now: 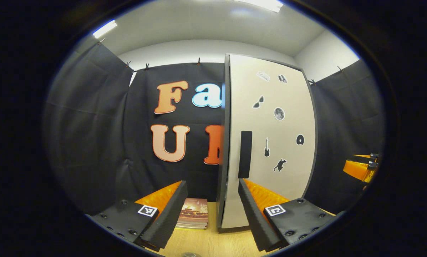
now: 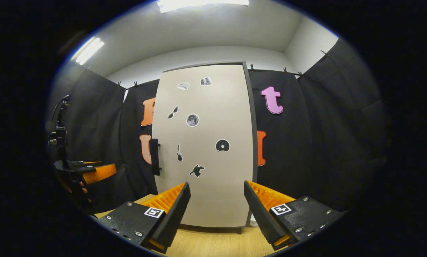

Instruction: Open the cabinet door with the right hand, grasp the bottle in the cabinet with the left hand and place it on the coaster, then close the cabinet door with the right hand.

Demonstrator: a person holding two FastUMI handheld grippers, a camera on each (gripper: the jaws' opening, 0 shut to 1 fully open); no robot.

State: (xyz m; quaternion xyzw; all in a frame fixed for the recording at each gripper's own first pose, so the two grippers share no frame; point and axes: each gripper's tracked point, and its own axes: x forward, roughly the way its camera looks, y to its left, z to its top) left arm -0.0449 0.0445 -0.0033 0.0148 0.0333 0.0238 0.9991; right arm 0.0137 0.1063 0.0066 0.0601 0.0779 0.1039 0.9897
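Pale cabinet door [image 2: 204, 146] stands closed at the table's far side, bottle hidden behind it; the empty, spread-jawed right gripper [image 2: 217, 210] should approach the dark handle [image 2: 155, 157] on its left edge squarely.

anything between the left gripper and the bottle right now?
Yes. The cabinet door is shut, so the bottle inside is hidden behind it. The left gripper is open in front of the door's handle edge; the right gripper, also open, faces the door and hasn't taken the handle.
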